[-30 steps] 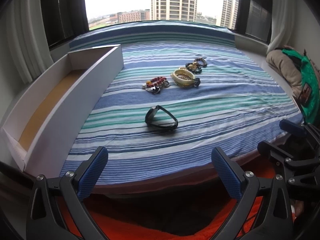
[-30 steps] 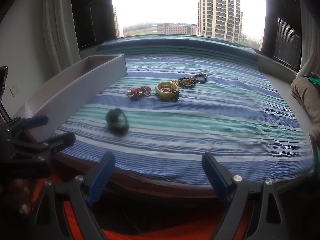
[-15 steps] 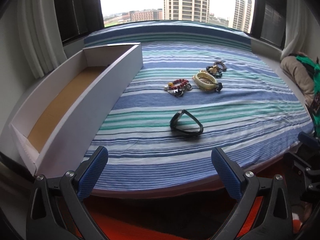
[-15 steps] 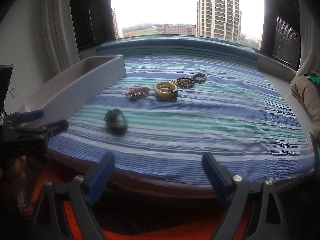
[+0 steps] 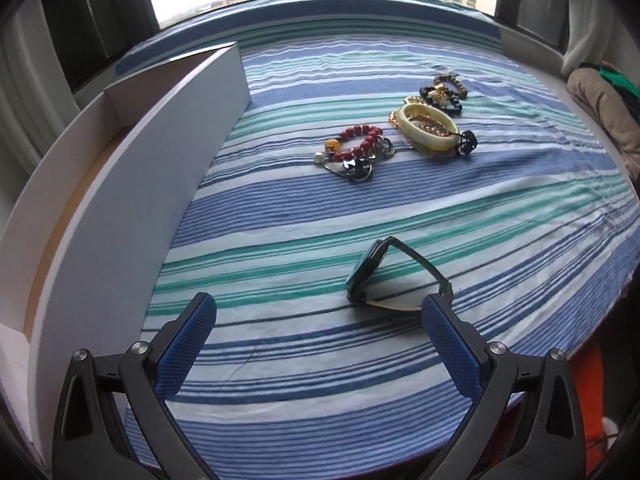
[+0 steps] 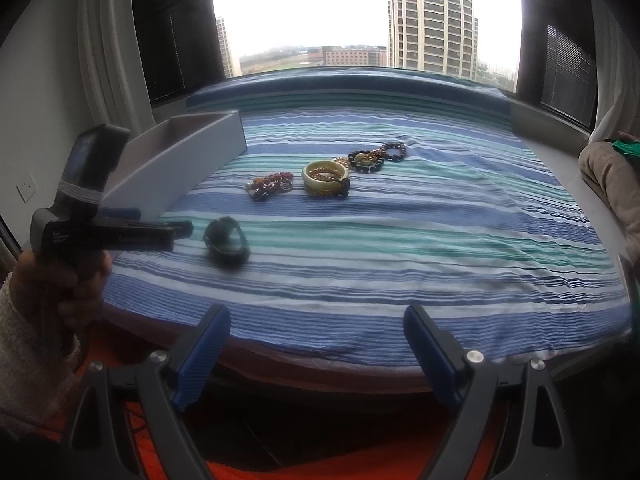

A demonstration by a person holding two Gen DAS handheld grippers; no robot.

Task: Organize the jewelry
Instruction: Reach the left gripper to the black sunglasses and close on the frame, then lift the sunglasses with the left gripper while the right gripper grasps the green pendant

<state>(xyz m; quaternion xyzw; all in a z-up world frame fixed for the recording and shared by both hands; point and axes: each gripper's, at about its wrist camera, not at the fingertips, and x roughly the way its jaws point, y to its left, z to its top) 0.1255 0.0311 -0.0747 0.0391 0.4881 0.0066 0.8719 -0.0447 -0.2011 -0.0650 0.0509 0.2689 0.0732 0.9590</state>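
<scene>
1. Left tool (image 5: 320, 332): jaws wide apart, nothing between them, low over the near part of the bed (image 5: 280, 376)
2. Watch (image 5: 394, 278) lies just ahead of the left tool and a little to its right; its near strap end sits close by the right fingertip (image 5: 434, 312), apparently not touching
3. Watch stands on edge, dial tilted up at the left, strap looping off to the right; long axis runs roughly across the tool's line of sight, slightly diagonal
4. Judgement: left tool is the nearer one; a small shift right and forward should bring the watch between the jaws. Closing across the dial or the strap loop looks workable
5. Right tool (image 6: 316, 344): jaws also wide apart and empty, held back at the near edge of the bed, well apart from the watch (image 6: 226, 240). From this view the left tool (image 6: 176, 230) reaches in just beside the watch
6. Remaining jewelry further back, well apart from both tools: red bead bracelet (image 5: 356, 146), cream bangle (image 5: 428, 130), dark bead bracelets (image 5: 442, 94). None in the box yet
7. Box (image 5: 132, 184): long, white, open-topped, along the left side of the bed, nearer the left tool; what shows of the inside is bare
8. Surface: striped blue, green and white sheet, soft, lightly creased; a strap may snag or drag on it
9. Room: window (image 6: 360, 8) behind the bed, tower blocks outside, curtains each side, bundled cloth (image 6: 608, 184) at far right
</scene>
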